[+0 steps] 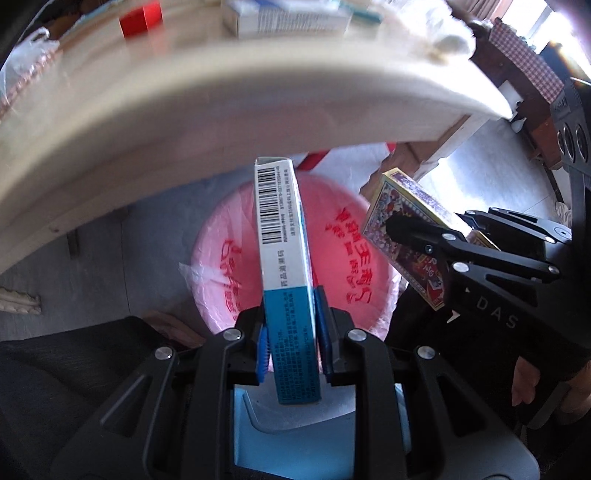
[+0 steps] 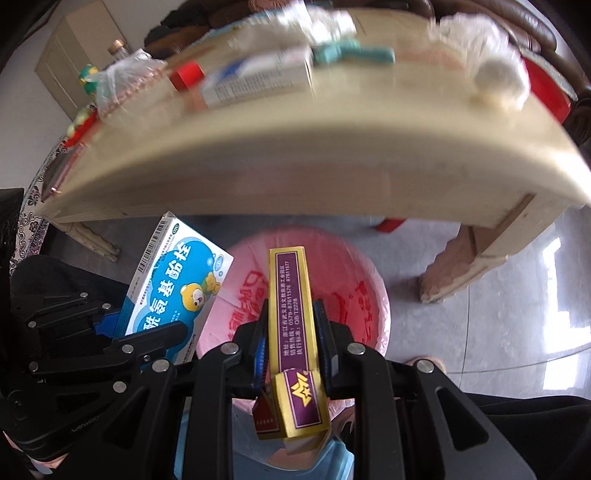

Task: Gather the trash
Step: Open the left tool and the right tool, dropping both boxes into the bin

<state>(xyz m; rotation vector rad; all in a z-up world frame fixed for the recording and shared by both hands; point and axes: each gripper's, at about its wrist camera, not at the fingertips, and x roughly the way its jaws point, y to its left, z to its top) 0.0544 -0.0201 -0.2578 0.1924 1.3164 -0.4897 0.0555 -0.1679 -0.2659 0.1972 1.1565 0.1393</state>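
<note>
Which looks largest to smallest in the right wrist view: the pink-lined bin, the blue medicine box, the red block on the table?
1. Pink-lined bin
2. Blue medicine box, though it sits nearer the camera than the bin, so its true size is unsure
3. Red block, farthest away on the table

Glossy cardboard medicine box, thin pink plastic bin liner, matt pale wooden table, shiny floor tiles.

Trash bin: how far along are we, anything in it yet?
Done: nothing visible inside the pink-lined bin. In hand: left gripper clamps a medicine box, right gripper clamps a card box, both above the bin. Left: another box, wrappers and red block on the table.
</note>
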